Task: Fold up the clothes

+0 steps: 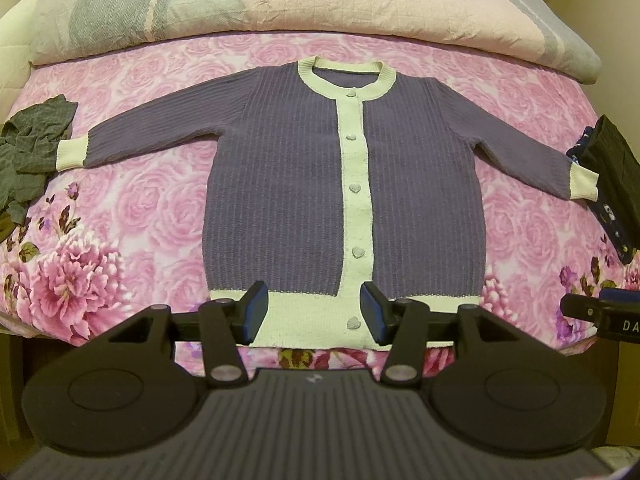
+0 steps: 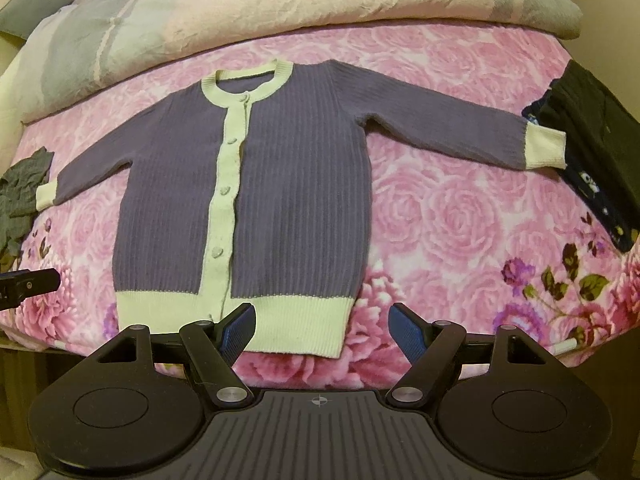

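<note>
A purple ribbed cardigan [image 1: 280,168] with cream trim and heart buttons lies flat, front up and buttoned, on the pink floral bed cover, both sleeves spread outward. It also shows in the right wrist view [image 2: 304,184]. My left gripper [image 1: 314,314] is open and empty, hovering just above the cream hem near the button band. My right gripper [image 2: 322,330] is open and empty, near the hem's right corner. The right gripper's tip shows at the right edge of the left wrist view [image 1: 600,310], and the left gripper's tip at the left edge of the right wrist view [image 2: 28,282].
A crumpled grey garment [image 1: 28,156] lies by the left cuff. A dark folded garment with a navy patterned piece [image 1: 612,184] lies by the right cuff. A pink and grey duvet [image 1: 280,0] is piled behind the collar. The bed's near edge [image 1: 320,356] runs just under the hem.
</note>
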{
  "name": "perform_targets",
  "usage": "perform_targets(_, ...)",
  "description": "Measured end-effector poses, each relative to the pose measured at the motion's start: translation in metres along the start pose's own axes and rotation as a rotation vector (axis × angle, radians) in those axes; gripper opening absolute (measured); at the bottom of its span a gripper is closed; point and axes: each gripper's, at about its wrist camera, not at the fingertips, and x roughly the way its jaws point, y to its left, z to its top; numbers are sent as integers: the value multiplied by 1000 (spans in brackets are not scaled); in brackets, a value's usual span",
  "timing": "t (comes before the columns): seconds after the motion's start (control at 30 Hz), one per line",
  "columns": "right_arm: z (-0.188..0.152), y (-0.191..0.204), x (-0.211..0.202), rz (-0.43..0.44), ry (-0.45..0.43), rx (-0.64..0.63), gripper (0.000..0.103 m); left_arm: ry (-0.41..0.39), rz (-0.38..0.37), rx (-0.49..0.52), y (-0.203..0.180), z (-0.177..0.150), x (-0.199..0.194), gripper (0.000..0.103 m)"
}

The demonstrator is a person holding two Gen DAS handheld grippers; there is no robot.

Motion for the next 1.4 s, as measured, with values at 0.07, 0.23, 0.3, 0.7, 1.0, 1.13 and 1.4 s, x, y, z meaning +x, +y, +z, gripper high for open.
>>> perform_targets(0.07,2,0,1,1,0,-9,76,3,0,-2,-2,0,0,47)
perform_targets(0.23,7,-1,4,5,7,-24,76,12,0,-5,-5,3,3,47)
perform_targets(0.3,9,-2,6,8,10,-31,76,14,1,-8,-7,5,5,47)
perform_targets(0.7,29,5,19,36,33,-117,76,20,38,-77,-2,8,8,47)
perform_targets(1.0,45,22,32,86,58,-227,76,22,91,-183,17,3,3,47)
perform_targets(1.13,49,30,37,100,70,-265,76,26,104,-217,24,1,2,47)
perform_targets(1.4,55,46,46,113,96,-303,76,41,117,-248,39,0,2,47)
